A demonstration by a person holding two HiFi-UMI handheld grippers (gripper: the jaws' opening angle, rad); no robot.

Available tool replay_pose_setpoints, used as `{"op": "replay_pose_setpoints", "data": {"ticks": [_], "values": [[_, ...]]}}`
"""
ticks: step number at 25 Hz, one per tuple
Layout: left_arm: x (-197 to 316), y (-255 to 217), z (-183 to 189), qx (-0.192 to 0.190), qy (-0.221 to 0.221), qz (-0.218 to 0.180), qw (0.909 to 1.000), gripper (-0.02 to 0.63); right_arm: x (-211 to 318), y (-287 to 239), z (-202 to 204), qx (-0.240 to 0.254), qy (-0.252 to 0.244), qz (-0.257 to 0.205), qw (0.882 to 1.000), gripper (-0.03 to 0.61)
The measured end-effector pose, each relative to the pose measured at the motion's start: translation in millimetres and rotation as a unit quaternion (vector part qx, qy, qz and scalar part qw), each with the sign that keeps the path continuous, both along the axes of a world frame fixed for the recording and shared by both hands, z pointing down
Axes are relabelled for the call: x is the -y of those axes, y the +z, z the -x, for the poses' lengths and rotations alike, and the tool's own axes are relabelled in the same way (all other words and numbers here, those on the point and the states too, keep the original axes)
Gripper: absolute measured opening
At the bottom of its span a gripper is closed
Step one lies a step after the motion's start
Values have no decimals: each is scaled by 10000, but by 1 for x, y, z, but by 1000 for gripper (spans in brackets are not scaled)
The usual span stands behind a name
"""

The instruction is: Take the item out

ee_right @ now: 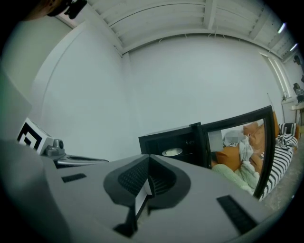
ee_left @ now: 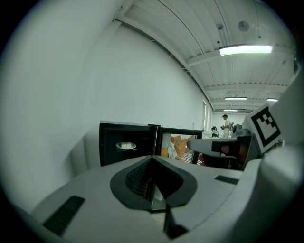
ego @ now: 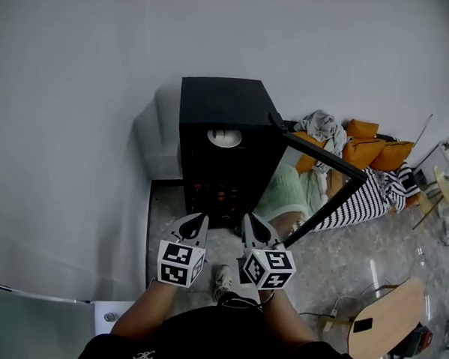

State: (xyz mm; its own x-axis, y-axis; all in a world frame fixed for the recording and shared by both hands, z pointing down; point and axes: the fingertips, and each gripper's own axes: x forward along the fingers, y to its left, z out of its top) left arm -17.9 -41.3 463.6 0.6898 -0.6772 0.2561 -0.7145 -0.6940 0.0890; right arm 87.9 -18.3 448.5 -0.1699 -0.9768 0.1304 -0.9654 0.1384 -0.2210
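At the far left stands a bare white wall (ego: 69, 129). The left claw (ego: 194, 223) is held in the air in front of the black cabinet (ego: 221, 100). The left gripper view shows its jaws pressed together with nothing between them. That view also looks down a long room with ceiling strip lights (ee_left: 245, 49) and a person (ee_left: 226, 124) standing far off, which the head view does not show.

The item, a white plate (ego: 225, 137), lies on the cabinet's upper shelf, well apart from both claws. Both gripper views see it edge-on as a pale oval. Only the head view shows reddish things (ego: 215, 191) lower in the cabinet, too small to tell.

The right claw (ego: 256, 226) hangs just beside the left one. In its own view the jaws are shut and empty. The cabinet's glass door (ego: 313, 198) stands swung open to the right.

Behind the door are orange cushions (ego: 376, 149) and a striped cloth (ego: 366, 201) on the floor. At lower right is a round wooden worktop (ego: 394, 304) with a small dark object (ego: 363, 325) on it.
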Motion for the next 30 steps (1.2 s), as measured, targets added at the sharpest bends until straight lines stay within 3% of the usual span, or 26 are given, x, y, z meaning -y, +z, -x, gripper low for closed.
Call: {"op": "replay_pose_setpoints", "data": {"ticks": [12, 20, 24, 30], "values": [[87, 11, -34, 141, -147, 189, 9996, 0, 98, 17, -40, 302, -101, 241, 9992, 8], [128, 26, -46, 207, -514, 374, 9978, 0, 151, 29, -59, 461, -454, 405, 9971, 8], [145, 30, -57, 272, -692, 432, 9963, 0, 175, 29, -70, 835, -739, 290, 9933, 8], [160, 42, -64, 355, -862, 553, 9941, 0, 204, 48, -74, 1048, -857, 508, 9895, 8]]}}
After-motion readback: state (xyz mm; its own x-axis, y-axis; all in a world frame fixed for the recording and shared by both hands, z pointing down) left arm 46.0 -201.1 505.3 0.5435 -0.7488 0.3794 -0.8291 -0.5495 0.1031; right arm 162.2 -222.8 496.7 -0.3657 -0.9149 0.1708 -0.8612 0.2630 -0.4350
